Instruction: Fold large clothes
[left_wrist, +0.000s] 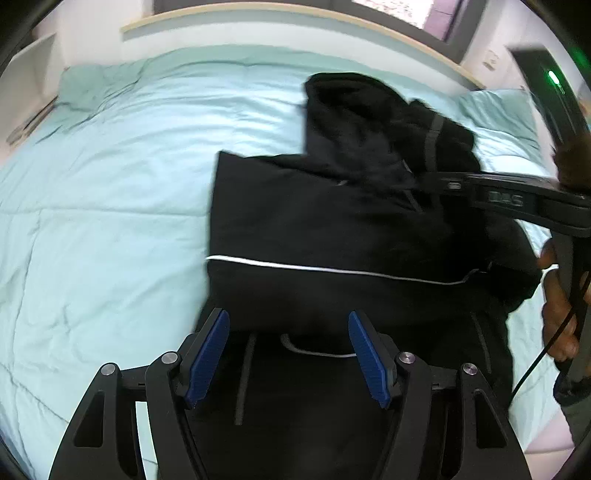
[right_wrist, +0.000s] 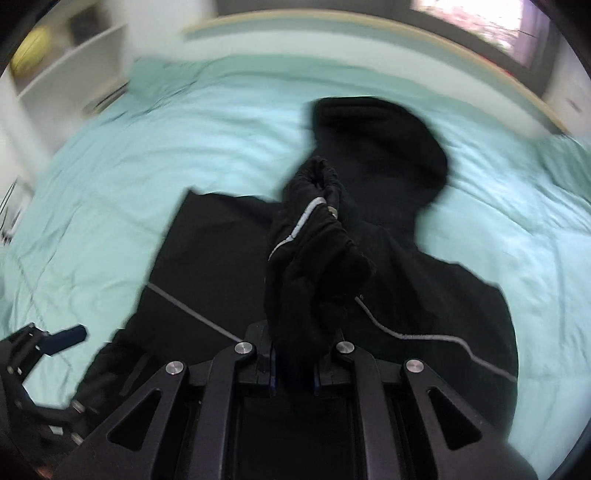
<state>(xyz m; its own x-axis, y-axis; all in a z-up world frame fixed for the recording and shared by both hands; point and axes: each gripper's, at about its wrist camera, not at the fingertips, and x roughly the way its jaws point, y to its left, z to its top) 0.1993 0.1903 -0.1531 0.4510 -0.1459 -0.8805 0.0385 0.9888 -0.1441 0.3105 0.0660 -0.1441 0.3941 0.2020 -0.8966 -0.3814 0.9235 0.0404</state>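
Two grippers at work: right gripper (right_wrist: 293, 373) clamps a bunched sleeve (right_wrist: 314, 251) of the black hooded jacket (left_wrist: 332, 229), lifting it to fold inward; left gripper (left_wrist: 288, 347) hovers apart above the near hem on the bed (left_wrist: 110, 177).

We look down over our left gripper (left_wrist: 288, 354), its two blue pads (left_wrist: 208, 354) spread wide apart with nothing between them. Below lies a black jacket (left_wrist: 332, 229) with a thin white stripe (left_wrist: 332, 269) across it, spread on a pale green bedcover (left_wrist: 110, 184). Its hood (left_wrist: 351, 110) points toward the headboard (left_wrist: 280, 22). At the right edge, a hand (left_wrist: 557, 317) holds our right gripper (left_wrist: 517, 199) over the jacket; its jaws are hidden.
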